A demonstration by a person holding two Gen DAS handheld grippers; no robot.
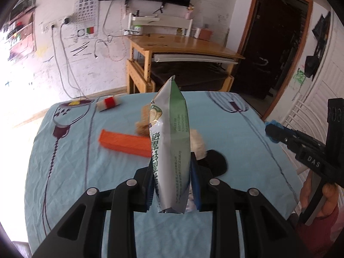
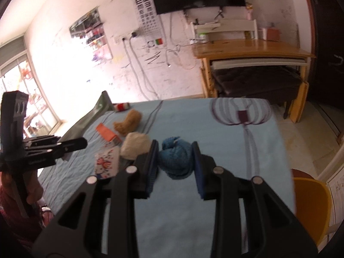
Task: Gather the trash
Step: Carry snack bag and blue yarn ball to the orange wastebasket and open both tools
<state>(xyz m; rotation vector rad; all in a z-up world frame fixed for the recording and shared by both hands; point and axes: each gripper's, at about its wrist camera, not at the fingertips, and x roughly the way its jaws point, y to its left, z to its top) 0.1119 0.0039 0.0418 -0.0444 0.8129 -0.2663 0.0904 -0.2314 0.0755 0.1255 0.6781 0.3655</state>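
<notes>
My left gripper (image 1: 173, 178) is shut on a silver and green snack bag (image 1: 171, 142) and holds it upright above the blue tablecloth (image 1: 236, 129). My right gripper (image 2: 175, 163) is open, its jaws either side of a blue knitted sock (image 2: 176, 159) lying on the cloth. The right gripper also shows at the right edge of the left wrist view (image 1: 277, 132). The left gripper also shows at the left of the right wrist view (image 2: 71, 145).
On the cloth lie an orange box (image 1: 122, 142), a red and white roll (image 1: 108, 103), a tan sock (image 2: 128, 122), a cream sock (image 2: 134, 145), a patterned white sock (image 2: 107, 164) and a black item (image 1: 215, 161). A wooden desk (image 1: 182, 45) stands behind; a yellow chair (image 2: 309, 200) stands right.
</notes>
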